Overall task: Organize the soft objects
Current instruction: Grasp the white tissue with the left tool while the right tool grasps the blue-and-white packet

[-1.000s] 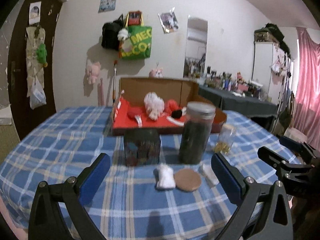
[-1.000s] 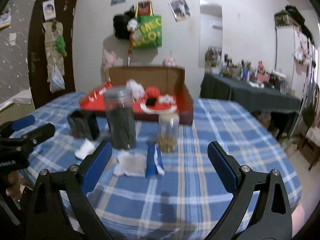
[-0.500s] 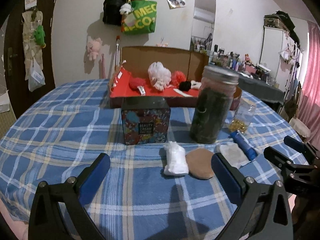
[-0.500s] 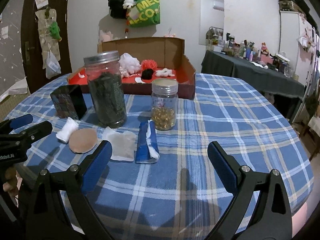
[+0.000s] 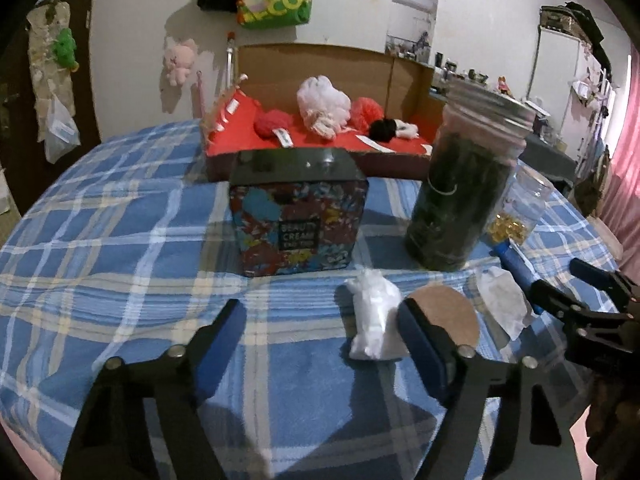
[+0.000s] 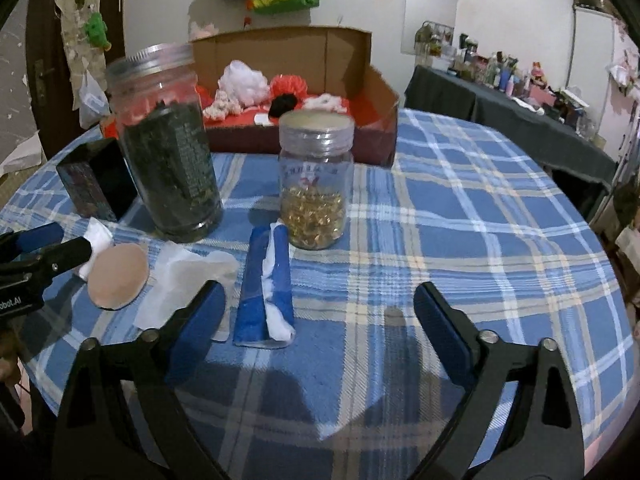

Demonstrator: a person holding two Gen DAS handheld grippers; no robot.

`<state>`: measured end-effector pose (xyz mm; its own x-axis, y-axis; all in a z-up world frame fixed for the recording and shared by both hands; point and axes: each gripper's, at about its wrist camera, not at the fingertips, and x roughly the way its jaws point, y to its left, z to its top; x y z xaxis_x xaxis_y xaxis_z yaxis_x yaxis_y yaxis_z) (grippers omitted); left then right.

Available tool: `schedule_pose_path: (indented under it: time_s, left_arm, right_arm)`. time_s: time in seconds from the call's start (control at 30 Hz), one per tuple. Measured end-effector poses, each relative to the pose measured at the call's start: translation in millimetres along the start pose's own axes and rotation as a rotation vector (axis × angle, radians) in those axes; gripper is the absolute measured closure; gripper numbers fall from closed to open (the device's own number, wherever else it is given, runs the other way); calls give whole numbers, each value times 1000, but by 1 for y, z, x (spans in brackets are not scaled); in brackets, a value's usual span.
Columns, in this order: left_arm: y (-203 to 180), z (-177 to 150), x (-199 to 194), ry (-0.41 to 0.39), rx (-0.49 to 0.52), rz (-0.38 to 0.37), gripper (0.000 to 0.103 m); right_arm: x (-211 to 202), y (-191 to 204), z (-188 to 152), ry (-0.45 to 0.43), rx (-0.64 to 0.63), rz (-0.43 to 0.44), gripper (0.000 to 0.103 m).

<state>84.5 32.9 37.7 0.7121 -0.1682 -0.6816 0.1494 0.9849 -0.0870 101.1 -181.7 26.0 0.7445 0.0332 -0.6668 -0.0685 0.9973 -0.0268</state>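
Both jaws have just been narrowing with nothing between them: the left hand-held gripper (image 5: 320, 344) poised by the white wad (image 5: 374, 320), the right hand-held gripper (image 6: 320, 320) by the blue-and-white cloth (image 6: 266, 292), near the surface's (image 6: 460, 220) front edge. The far box (image 6: 376, 92) already holds soft poufs.

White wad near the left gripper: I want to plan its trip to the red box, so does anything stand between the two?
Yes. The patterned tin stands on the table directly between the white wad and the red box, and the tall dark jar stands to the tin's right. The wad would have to be lifted over them.
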Motion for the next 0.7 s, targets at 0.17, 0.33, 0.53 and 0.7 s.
schedule_pose_path:
  time_s: [0.17,0.33,0.53,0.7]
  left_arm:
    - [-5,1,4,19,23,-85,70]
    - [-17,0,-2,12,51,-129,91]
    - [-19,3,-9,-3,42,-142,91]
    - [-19,5,-14,-15,38,-153,91]
  right_arm:
    - [6,4,-1,32,-23,84,69]
    - [-3,5,-4,-1,-17,152,80]
    - [-16,6,-3,-49,-11,195,80]
    - [-21,12,-1,-60,-21,222,80]
